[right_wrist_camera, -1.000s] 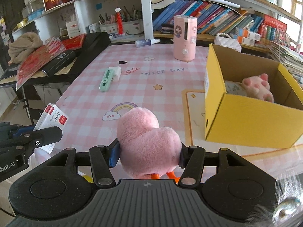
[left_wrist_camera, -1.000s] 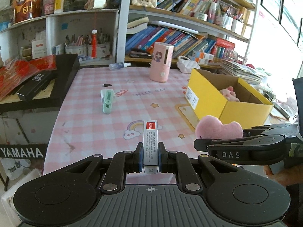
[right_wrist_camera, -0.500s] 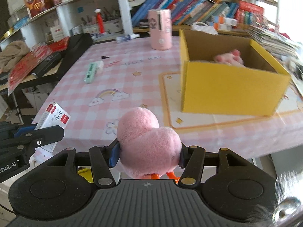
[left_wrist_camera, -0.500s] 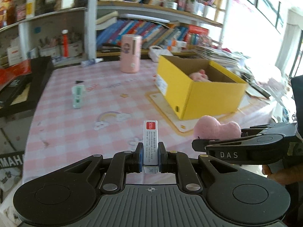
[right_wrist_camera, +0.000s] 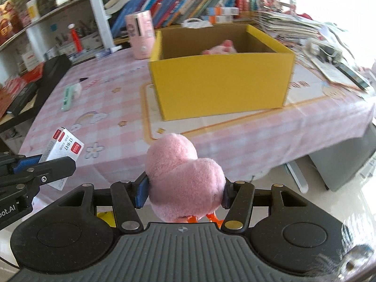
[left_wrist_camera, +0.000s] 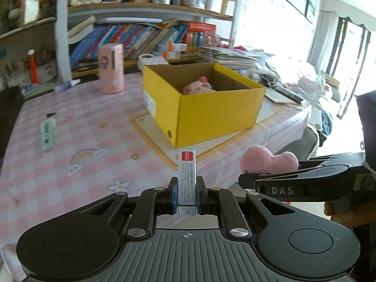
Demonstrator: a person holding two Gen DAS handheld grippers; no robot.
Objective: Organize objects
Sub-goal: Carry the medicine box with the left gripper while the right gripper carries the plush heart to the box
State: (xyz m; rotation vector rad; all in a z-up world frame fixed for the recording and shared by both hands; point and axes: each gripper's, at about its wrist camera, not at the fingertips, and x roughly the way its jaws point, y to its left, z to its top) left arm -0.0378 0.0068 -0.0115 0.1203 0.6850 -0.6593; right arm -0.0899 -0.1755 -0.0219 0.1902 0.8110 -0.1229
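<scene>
My left gripper (left_wrist_camera: pixel 186 193) is shut on a small white staple box (left_wrist_camera: pixel 186 176) with a red label, held upright before the table's near edge. The same staple box (right_wrist_camera: pixel 62 150) shows at lower left in the right wrist view. My right gripper (right_wrist_camera: pixel 183 193) is shut on a pink plush toy (right_wrist_camera: pixel 183 176) with orange feet; that pink plush toy (left_wrist_camera: pixel 268 162) appears to the right in the left wrist view. An open yellow cardboard box (left_wrist_camera: pixel 204 108) stands on the table ahead, the same yellow box (right_wrist_camera: pixel 221 80) in the right wrist view, with another pink plush (left_wrist_camera: pixel 199 87) inside.
The table has a pink checked cloth (left_wrist_camera: pixel 82 141). On it lie a mint green stapler (left_wrist_camera: pixel 48 135) at the left and a pink cylinder (left_wrist_camera: pixel 110 68) at the back. Bookshelves (left_wrist_camera: pixel 141 35) rise behind. Stacked papers (right_wrist_camera: pixel 329 54) crowd the right side. A hand (left_wrist_camera: pixel 338 213) holds the right gripper.
Both grippers have swung to the right along the table's near edge, so the yellow box now sits nearer the middle of both views. Both grips are unchanged.
</scene>
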